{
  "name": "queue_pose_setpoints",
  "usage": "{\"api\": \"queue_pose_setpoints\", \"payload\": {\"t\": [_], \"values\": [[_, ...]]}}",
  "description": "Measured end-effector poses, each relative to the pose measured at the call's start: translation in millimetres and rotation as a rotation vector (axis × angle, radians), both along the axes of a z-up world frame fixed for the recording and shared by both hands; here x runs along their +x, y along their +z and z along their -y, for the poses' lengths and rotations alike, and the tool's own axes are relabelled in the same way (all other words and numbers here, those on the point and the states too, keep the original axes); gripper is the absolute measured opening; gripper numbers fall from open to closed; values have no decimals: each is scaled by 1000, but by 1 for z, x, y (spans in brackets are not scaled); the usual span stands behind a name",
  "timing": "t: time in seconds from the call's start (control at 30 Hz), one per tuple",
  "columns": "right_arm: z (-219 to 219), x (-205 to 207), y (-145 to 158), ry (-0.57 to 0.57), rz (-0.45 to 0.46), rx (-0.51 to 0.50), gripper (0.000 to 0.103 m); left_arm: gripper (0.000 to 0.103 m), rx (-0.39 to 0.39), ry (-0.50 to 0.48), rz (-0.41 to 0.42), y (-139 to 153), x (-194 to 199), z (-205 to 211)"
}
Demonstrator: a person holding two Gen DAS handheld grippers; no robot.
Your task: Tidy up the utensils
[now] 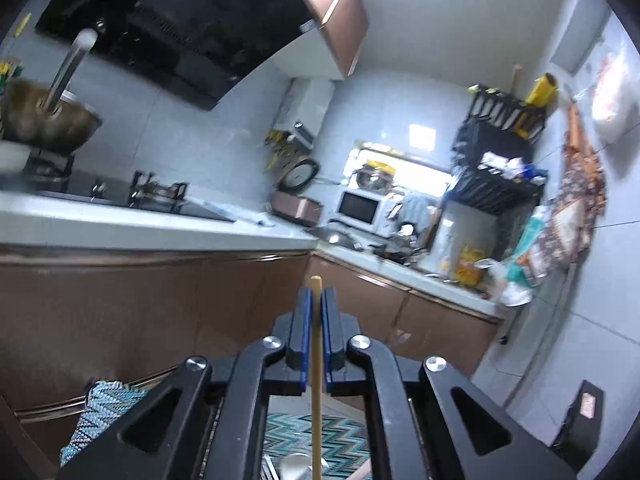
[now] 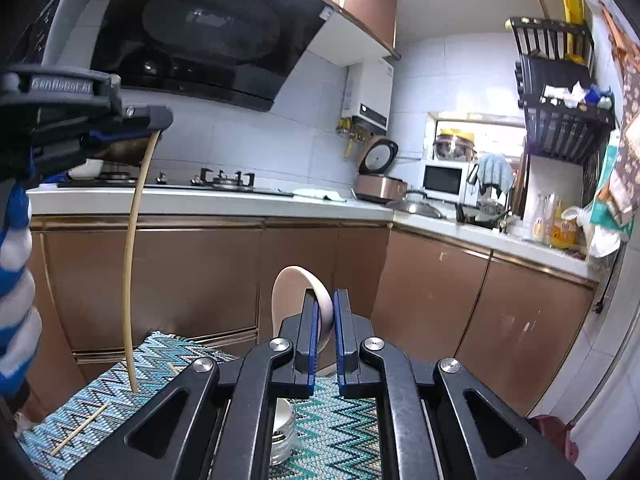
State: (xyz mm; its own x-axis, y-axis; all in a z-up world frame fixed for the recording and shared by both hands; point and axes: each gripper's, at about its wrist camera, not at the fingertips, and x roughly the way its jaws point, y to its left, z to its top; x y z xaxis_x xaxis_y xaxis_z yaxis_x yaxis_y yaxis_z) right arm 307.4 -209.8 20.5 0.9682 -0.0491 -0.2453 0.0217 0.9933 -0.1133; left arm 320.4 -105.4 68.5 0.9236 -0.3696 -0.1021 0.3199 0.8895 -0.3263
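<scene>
Left hand-held gripper (image 1: 316, 300) was clenched on a wooden chopstick (image 1: 316, 380). The stick stood upright between the blue pads, its top end just above the fingertips and its length running down past the linkage toward the zigzag-patterned mat (image 1: 344, 440) below. In the right wrist view the same chopstick (image 2: 134, 264) hung from that gripper (image 2: 156, 128) at upper left, its lower tip close above the mat (image 2: 120, 392); contact could not be determined.

Right hand-held gripper (image 2: 326, 304) was clenched on a white ceramic spoon (image 2: 294, 292). The spoon's bowl rose above and to the left of the fingertips, with the pads pressing on its right portion.

Two loose chopsticks (image 2: 78, 428) lay on the mat near its left edge, well apart from the right gripper. A glass jar (image 2: 284, 436) stood on the mat directly beneath the right gripper's linkage, partly hidden by it. A striped blue-and-white sleeve (image 2: 14, 292) showed at the left border.
</scene>
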Motion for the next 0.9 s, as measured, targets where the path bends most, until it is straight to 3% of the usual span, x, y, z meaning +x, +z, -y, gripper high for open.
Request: {"api": "queue_pose_setpoints", "payload": {"t": [0.47,0.73,0.9], "values": [[-7,69,-83,-52,-80,-51,8,5,15,101,-98,-96,72,13],[-12,73,-102,-52,-97,-56,8,5,30,162,-71,-119,83,17],[-10,74,-108,-55,-104,-57,8,5,88,205,-12,-133,80,29]]}}
